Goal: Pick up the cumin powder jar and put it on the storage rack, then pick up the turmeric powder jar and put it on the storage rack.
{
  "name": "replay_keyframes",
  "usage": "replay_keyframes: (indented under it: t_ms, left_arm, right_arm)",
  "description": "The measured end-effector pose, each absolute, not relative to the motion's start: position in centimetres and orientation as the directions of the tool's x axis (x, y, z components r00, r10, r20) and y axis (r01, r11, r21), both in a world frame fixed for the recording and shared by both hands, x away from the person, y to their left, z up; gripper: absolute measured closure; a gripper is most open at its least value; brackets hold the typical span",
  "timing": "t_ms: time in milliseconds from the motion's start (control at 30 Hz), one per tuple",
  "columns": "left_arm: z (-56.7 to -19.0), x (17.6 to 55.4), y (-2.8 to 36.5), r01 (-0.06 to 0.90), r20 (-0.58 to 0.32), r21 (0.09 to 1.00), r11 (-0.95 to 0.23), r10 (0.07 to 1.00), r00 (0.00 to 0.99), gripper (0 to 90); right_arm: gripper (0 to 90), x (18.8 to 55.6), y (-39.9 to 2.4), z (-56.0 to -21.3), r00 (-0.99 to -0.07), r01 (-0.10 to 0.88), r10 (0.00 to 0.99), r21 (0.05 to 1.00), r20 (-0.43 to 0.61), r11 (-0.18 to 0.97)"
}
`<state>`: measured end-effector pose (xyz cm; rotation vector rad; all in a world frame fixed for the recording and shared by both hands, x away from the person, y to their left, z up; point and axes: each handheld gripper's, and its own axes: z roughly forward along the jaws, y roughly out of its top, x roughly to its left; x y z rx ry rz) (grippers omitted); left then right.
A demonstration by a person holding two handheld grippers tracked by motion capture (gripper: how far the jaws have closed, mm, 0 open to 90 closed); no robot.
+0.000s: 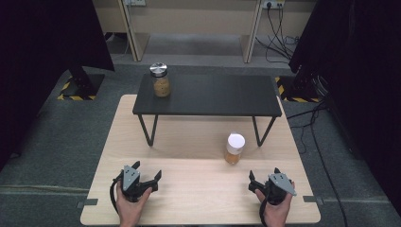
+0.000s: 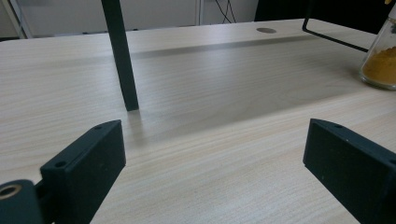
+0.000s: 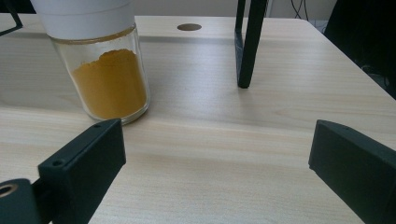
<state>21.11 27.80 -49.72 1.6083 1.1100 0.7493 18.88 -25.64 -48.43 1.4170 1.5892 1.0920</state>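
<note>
A glass jar with a white lid [image 1: 234, 148], half full of orange powder, stands upright on the wooden table [image 1: 189, 189], right of centre; it is the jar with a white lid [image 3: 100, 60] close ahead in the right gripper view and the jar's edge [image 2: 380, 60] in the left gripper view. A second jar with a metal lid [image 1: 161, 80] stands on the left end of the black shelf [image 1: 208, 94]. My left gripper [image 1: 147, 171] rests open near the table's front left. My right gripper [image 1: 264, 174] is open at the front right, just short of the white-lidded jar. Both hold nothing.
The black shelf stands on thin metal legs [image 2: 120, 56], [image 3: 247, 42] across the table's far half. A cable hole [image 3: 189, 27] sits in the tabletop beyond. Dark curtains [image 1: 47, 38] and cables [image 1: 279, 42] lie on the floor around.
</note>
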Motion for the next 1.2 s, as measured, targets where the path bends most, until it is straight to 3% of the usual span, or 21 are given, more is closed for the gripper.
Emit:
replay_keyframes:
  t_ms: [1200]
  left_arm:
    - [-49.85,20.85,27.69,0.289,-0.039,0.954,-0.082,0.921,0.388,4.5]
  right_arm:
    - [3.8,19.0,-25.91,-48.34,-0.132,0.378,0.991,0.925,0.029,0.023]
